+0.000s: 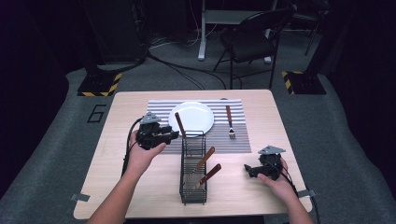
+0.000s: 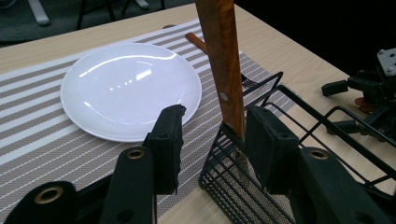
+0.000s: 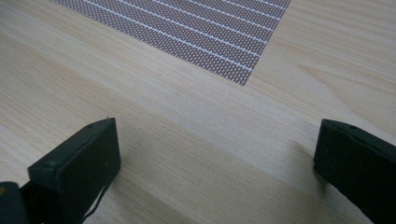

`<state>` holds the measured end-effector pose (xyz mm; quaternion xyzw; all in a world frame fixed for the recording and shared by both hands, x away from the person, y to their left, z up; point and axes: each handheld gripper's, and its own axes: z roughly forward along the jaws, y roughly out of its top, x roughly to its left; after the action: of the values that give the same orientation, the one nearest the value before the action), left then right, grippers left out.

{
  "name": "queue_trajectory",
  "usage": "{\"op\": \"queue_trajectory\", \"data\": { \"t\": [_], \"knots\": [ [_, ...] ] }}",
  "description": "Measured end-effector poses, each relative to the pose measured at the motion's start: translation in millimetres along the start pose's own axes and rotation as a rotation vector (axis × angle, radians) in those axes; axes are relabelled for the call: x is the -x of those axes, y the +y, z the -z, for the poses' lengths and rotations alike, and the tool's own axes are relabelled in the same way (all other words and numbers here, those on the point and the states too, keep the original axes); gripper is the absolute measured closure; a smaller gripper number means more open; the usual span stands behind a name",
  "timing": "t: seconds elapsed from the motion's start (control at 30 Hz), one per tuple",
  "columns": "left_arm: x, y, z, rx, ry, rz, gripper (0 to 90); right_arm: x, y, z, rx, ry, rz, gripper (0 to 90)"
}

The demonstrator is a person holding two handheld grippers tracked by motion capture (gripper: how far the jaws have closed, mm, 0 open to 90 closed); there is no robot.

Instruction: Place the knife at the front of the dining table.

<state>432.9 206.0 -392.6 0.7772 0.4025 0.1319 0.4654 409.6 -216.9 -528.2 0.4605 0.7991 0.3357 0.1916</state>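
Knife [image 2: 224, 70] stands near upright in the rack's [image 2: 289, 121] far end beside the plate [image 2: 126, 88], handle between our open left jaws, nearer the right one; right jaws open, idle over counter [image 3: 187, 140].

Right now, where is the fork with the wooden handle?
In the high view the fork lies flat on the striped placemat, right of the white plate, beyond the wire basket; no gripper touches it.

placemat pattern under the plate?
Placemat: grey and white stripes, clearest in the left gripper view.
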Motion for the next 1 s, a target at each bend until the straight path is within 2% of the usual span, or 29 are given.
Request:
{"op": "queue_trajectory", "data": {
  "t": [0.27, 0.63, 0.73, 0.8, 0.9, 1.0],
  "knots": [
    [6.6, 0.8, -12.8, -0.011, -0.021, -0.010, 58.8, 0.4, -0.2, 0.1, 0.000, 0.004, 0.006, 0.0],
    [10.4, -0.7, -24.8, -0.002, -0.020, -0.019, 70.2, 1.0, -0.4, -0.1, 0.004, 0.006, 0.015, 0.0],
    [9.0, -0.9, -25.9, 0.007, -0.030, 0.000, 71.2, 1.1, -0.4, -0.1, 0.003, 0.005, 0.017, 0.0],
    [8.5, -0.7, -25.8, 0.013, -0.051, 0.011, 72.2, 1.0, -0.3, 0.0, 0.004, 0.006, 0.016, 0.0],
    [9.3, -0.5, -25.1, 0.014, -0.056, 0.011, 73.2, 1.0, -0.4, -0.1, 0.004, 0.005, 0.016, 0.0],
    [13.6, -0.6, -23.4, 0.025, -0.080, -0.001, 74.6, 1.1, -0.5, -0.1, 0.004, 0.007, 0.018, 0.0]
  ]
}}
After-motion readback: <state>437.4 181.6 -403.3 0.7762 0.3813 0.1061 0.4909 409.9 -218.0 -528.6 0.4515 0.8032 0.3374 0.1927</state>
